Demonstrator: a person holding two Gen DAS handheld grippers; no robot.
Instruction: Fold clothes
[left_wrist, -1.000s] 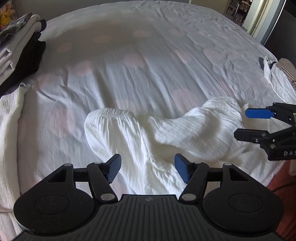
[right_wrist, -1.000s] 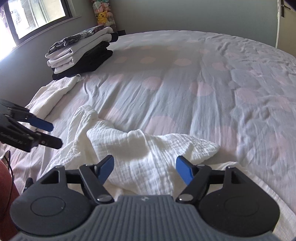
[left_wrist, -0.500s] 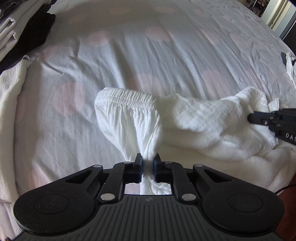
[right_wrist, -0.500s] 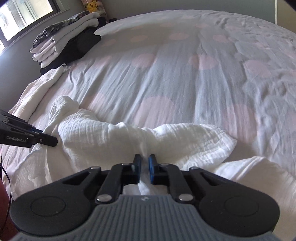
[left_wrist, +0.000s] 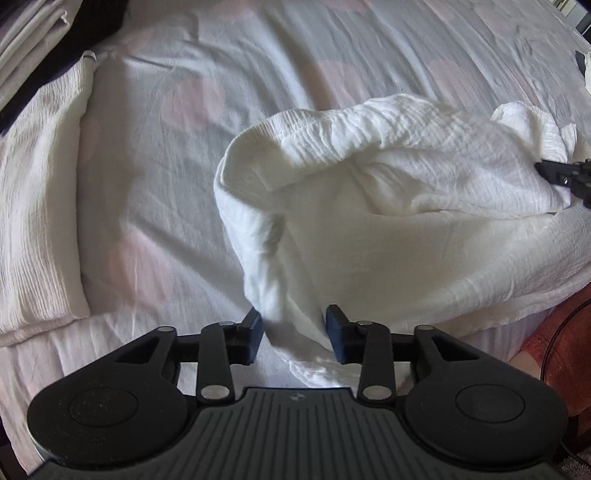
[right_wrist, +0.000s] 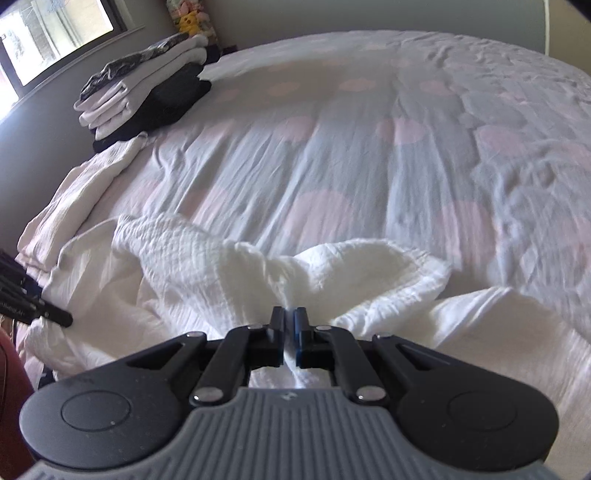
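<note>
A white crinkled garment (left_wrist: 388, 177) lies bunched on the bed near its front edge. My left gripper (left_wrist: 295, 332) points straight down over the garment's near left fold. Its jaws are opening, and a hanging fold of the cloth sits loosely between the pads (left_wrist: 255, 330). My right gripper (right_wrist: 290, 332) is shut on a pinch of the same garment (right_wrist: 332, 269), which spreads out to both sides of the pads. The right gripper's tip (left_wrist: 565, 177) shows at the right edge of the left wrist view. At the left edge of the right wrist view is the left gripper (right_wrist: 37, 306).
The bedspread (right_wrist: 332, 147) is pale with pink dots. A stack of folded clothes (right_wrist: 147, 88) stands at the far left corner, with a folded white cloth (left_wrist: 40, 203) in front of it. A window (right_wrist: 55, 33) is behind the stack. An orange-red surface (left_wrist: 554, 332) lies beyond the bed's front edge.
Both grippers went from open to shut on the garment. The left gripper's jaws have since parted again and it has moved closer over the cloth. The right gripper stays shut and has sunk a little.
</note>
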